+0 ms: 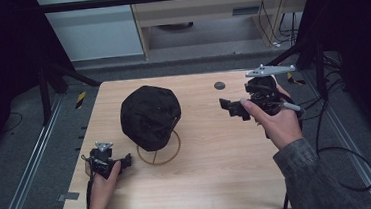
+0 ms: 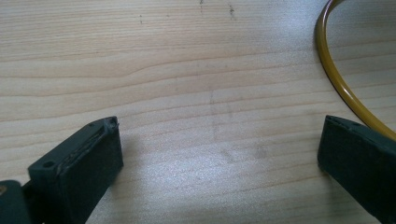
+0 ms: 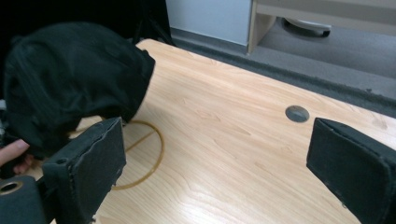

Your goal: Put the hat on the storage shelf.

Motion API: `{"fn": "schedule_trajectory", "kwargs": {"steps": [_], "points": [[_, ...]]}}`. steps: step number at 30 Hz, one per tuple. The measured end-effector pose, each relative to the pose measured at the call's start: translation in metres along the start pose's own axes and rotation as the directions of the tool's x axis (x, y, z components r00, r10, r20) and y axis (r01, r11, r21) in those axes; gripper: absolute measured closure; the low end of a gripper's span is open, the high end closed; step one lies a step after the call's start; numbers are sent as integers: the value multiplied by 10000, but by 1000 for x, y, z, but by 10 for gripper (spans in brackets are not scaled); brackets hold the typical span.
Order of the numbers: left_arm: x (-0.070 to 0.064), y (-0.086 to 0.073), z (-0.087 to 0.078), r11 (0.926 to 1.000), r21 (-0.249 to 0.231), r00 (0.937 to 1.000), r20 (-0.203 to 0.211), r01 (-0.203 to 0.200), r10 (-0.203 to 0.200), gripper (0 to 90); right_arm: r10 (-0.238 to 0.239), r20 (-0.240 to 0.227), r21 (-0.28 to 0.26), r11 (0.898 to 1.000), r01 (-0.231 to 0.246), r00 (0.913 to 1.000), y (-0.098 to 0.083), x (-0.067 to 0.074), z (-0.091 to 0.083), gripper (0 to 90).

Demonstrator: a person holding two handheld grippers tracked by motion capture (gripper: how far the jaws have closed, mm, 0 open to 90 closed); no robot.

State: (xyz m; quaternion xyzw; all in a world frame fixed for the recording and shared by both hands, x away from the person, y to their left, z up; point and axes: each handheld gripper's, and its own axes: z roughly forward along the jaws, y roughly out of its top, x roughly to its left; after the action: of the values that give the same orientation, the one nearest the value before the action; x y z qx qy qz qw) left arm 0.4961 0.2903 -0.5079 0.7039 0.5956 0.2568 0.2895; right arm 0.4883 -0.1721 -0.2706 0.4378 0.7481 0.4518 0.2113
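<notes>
Your left tongs (image 1: 126,161) sit low on the bench (image 1: 219,182), jaws spread wide with nothing between them, and in the left gripper view one jaw is just beside the yellow ring base (image 2: 343,86) of the stand. Your right tongs (image 1: 226,105) hover above the bench, well apart from the stand on its far side from the left ones, jaws equally wide and empty, aimed across at the black cap (image 1: 150,116).

The cap rests on top of the stand, draped over it, with the ring base (image 1: 159,147) showing under its near edge. It is not lying flat: the crown bulges up and away from you, and the fabric hangs down toward the ring. In the right gripper view the cap (image 3: 70,79) slopes down to a lower corner facing your right tongs, above the ring (image 3: 140,154). Its long axis seems to run from the near lower edge up to the far top, tilted rather than upright. Which end carries a brim, I can't tell; the fabric is too dark.

The step looks like a reach-in to take the cap off the stand. Keep the left tongs by the ring so you can pin the base if it wants to slide or tip. Bring the right tongs in level with the hanging edge, not the crown, and close on a fold of fabric only. Then lift along the stand's upright, not sideways, or the wire may drag with it.
</notes>
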Motion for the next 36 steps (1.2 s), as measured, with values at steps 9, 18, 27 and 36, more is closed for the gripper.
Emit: {"fn": "schedule_trajectory", "kwargs": {"steps": [9, 18, 27, 36], "points": [[0, 0, 0, 10000, 22, 10000, 3, -21, 21, 0, 74, 208, 301, 9995, -80, 9998, -25, -4, 9, 53], [0, 0, 0, 10000, 21, 10000, 3, -22, 22, 0, 273, 367, 589, 9978, -294, 9990, -53, -12, 16, 57], [0, 0, 0, 10000, 19, 10000, 3, -19, 19, 0, 384, 625, 896, 9950, -439, 9973, -80, -21, 22, 65], [0, 0, 0, 10000, 20, 10000, 3, -21, 21, 0, 602, 675, 1355, 9884, -690, 9959, -109, -26, 35, 76]]}}
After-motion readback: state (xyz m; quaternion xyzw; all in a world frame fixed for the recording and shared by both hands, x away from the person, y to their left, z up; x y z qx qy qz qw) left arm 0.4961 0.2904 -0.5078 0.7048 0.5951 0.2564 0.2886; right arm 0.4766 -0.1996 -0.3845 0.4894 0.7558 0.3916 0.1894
